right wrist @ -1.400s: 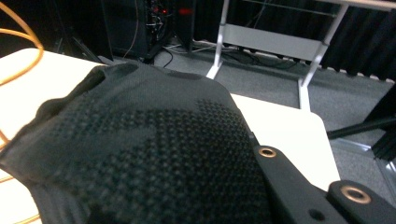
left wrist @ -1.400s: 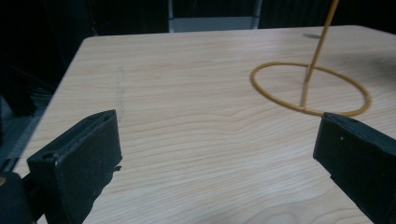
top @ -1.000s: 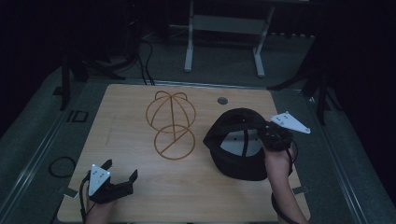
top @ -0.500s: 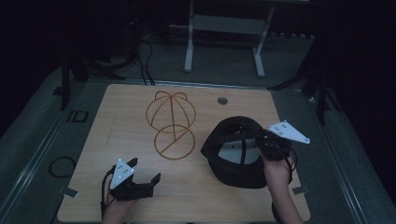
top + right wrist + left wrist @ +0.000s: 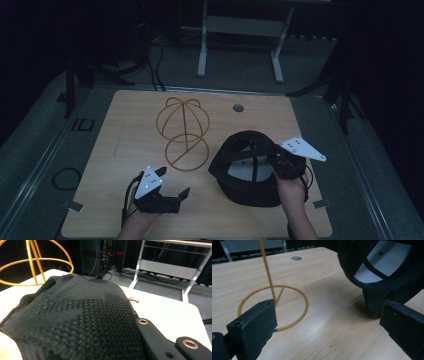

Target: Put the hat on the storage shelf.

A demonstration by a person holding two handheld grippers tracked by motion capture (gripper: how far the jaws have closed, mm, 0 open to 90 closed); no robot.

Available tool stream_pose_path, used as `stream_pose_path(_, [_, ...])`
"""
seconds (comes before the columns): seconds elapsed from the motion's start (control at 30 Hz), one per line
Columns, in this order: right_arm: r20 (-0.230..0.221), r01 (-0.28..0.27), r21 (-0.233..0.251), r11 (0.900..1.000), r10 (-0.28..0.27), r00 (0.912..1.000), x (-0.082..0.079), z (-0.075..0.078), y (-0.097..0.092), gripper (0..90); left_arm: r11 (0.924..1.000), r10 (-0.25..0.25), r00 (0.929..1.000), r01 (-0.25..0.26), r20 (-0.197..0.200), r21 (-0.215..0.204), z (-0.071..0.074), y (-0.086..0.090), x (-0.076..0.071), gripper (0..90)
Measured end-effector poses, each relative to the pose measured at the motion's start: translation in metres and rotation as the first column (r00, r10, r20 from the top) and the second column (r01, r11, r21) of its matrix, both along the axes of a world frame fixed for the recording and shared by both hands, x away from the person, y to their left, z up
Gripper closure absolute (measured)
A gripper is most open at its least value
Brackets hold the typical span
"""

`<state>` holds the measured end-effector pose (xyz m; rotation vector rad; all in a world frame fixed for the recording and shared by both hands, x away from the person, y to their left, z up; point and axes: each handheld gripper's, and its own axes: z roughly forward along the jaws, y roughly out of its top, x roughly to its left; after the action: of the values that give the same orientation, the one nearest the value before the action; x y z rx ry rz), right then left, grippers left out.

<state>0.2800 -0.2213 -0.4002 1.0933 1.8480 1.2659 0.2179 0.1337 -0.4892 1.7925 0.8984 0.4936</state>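
A: Sliding rightward across the bench (image 5: pixel 125 125), the left hand-held gripper (image 5: pixel 172 194) now sits nearer the black cap (image 5: pixel 247 172) than a second ago, jaws wide and empty

B: And the right hand-held gripper (image 5: pixel 280 165)?

A: Clamped shut on the cap's edge, holding it tilted beside the gold wire stand (image 5: pixel 183 132), which it hasn't reached. No readable writing or brand anywhere
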Motion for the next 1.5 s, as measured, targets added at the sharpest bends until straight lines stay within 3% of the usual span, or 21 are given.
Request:
stream_pose_path(0.3, [0.008,-0.046,-0.013,0.9989,0.046,0.9989,-0.011,0.001,0.011,88.6,0.9974,-0.067,0.9977,0.067,0.002,-0.024,0.013,-0.023,0.008,1.4])
stream_pose_path(0.43, [0.018,-0.069,-0.014,0.9975,0.069,0.9974,-0.014,0.003,0.016,88.5,0.9953,-0.097,0.9946,0.097,0.037,0.000,0.020,-0.036,0.012,1.4])
stream_pose_path(0.6, [0.031,-0.101,-0.009,0.9948,0.101,0.9944,-0.021,0.006,0.021,88.5,0.9921,-0.126,0.9908,0.126,0.050,0.008,0.027,-0.046,0.017,1.5])
stream_pose_path(0.83, [0.048,-0.177,-0.025,0.9839,0.178,0.9828,-0.032,0.010,0.029,88.5,0.9873,-0.158,0.9859,0.159,0.054,-0.007,0.037,-0.045,0.026,7.1])
stream_pose_path(0.9, [0.052,-0.213,-0.015,0.9769,0.214,0.9755,-0.035,0.011,0.031,88.5,0.9867,-0.161,0.9852,0.162,0.060,-0.015,0.037,-0.044,0.026,9.9])
stream_pose_path(1.0, [0.055,-0.236,-0.029,0.9713,0.237,0.9699,-0.039,0.012,0.035,88.5,0.9853,-0.165,0.9838,0.167,0.071,-0.033,0.037,-0.043,0.024,17.4])
stream_pose_path(1.1, [0.054,-0.254,-0.044,0.9661,0.256,0.9651,-0.042,0.011,0.038,88.5,0.9811,-0.183,0.9813,0.186,0.060,-0.053,0.037,-0.041,0.025,35.6])
stream_pose_path(1.23, [0.041,-0.273,-0.057,0.9604,0.275,0.9605,-0.043,0.009,0.041,88.5,0.9847,-0.159,0.9848,0.163,0.069,-0.060,0.039,-0.039,0.025,51.9])
stream_pose_path(1.27, [0.036,-0.281,-0.052,0.9582,0.283,0.9584,-0.043,0.008,0.041,88.5,0.9848,-0.155,0.9856,0.160,0.067,-0.068,0.040,-0.038,0.026,59.8])
stream_pose_path(1.43, [0.014,-0.285,-0.045,0.9576,0.285,0.9583,-0.044,0.004,0.045,88.4,0.9930,-0.106,0.9902,0.110,0.091,-0.042,0.045,-0.037,0.026,84.8])
stream_pose_path(1.5, [0.010,-0.283,-0.047,0.9579,0.284,0.9587,-0.045,0.003,0.046,88.4,0.9943,-0.092,0.9918,0.096,0.089,-0.047,0.047,-0.037,0.026,86.5])
